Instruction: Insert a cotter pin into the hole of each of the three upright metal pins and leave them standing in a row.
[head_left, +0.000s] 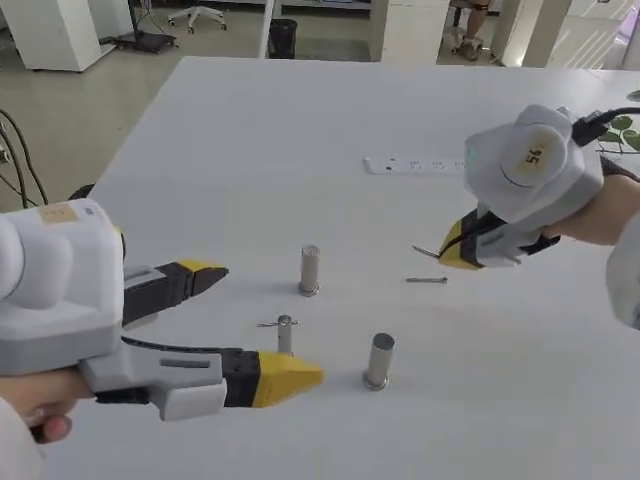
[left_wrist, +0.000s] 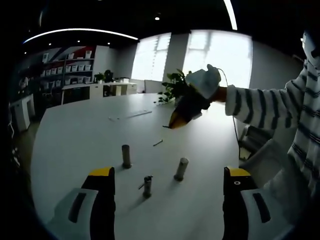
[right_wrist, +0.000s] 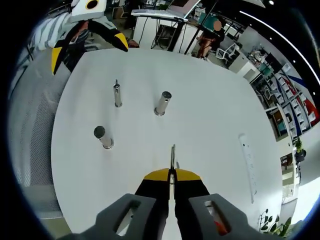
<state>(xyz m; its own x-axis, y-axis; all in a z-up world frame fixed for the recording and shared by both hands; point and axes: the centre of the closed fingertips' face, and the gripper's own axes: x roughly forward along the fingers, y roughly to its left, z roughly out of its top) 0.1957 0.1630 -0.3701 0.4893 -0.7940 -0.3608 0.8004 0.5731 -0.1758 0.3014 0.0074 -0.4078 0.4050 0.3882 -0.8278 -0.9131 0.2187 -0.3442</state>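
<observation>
Your right gripper (right_wrist: 171, 176) had its jaws pinched together on a cotter pin (right_wrist: 172, 156), which stuck straight out past the yellow tips. In the head view you held that gripper raised at the right side of the table (head_left: 250, 150), with the free end of the pin pointing left toward the work. Your left gripper (left_wrist: 168, 174) was spread wide with nothing between its jaws. It sat low at the front left of the table, and its own view looked out between the two yellow tips at all three upright metal pins.

Those pins stood apart from one another in a loose triangle, not in a line. The middle pin (head_left: 285, 338), nearest your left gripper, had a second cotter pin (head_left: 266, 323) passed crosswise through its top. The far pin (head_left: 309, 270) stood behind it, and the right-hand pin (head_left: 379, 360) stood nearer you, off to the right; both showed plain flat tops.

A loose cotter pin (head_left: 427, 281) lay flat on the table just below your right gripper, between it and the far pin. Farther back, a white power strip (head_left: 415, 165) lay along the tabletop.
</observation>
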